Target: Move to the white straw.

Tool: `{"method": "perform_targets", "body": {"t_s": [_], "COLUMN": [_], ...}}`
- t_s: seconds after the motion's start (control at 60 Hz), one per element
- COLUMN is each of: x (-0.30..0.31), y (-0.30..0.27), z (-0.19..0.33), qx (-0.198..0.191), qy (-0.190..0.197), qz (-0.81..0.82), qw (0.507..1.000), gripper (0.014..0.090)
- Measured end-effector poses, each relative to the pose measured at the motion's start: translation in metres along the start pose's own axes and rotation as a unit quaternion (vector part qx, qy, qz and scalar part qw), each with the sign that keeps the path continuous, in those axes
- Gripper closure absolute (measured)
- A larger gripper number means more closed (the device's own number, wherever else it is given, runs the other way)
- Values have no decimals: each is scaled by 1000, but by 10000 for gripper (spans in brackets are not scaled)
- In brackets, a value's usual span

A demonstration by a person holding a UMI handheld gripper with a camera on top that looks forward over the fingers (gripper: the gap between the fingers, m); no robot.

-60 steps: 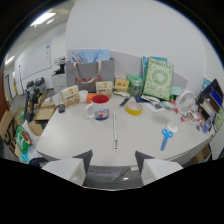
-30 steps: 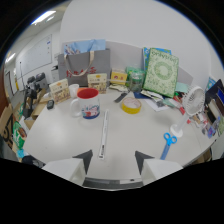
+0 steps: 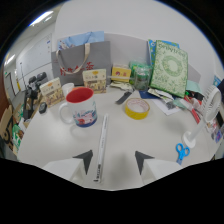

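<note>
Closer now than half a second ago, the tool [image 3: 114,162] has come in low over the white tabletop [image 3: 155,140], so the mug, tape and straw all loom larger. Its two dark fingers stand well apart and hold nothing, and the white straw [image 3: 101,145] lies flat running away from the tool, its near end just beside the left finger [image 3: 85,161] and perhaps slightly outside the gap, though that is hard to judge. Beyond the fingers, a red-rimmed white mug [image 3: 80,107] sits just left of the straw's far end, a yellow tape roll [image 3: 137,108] to the right, and blue-handled scissors [image 3: 181,151] lie off to the right.
</note>
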Motion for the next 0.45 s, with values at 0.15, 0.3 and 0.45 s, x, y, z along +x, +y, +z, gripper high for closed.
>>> {"method": "perform_targets", "body": {"t_s": [0.15, 0.3, 0.45], "x": [-1, -1, -1], "y": [-1, 0, 0], "z": [4, 5, 4], "qx": [-2, -4, -3], "qy": [-5, -7, -6], "qz": [-1, 0, 0], "qw": [1000, 1000, 1000], "gripper": [202, 207, 208]}}
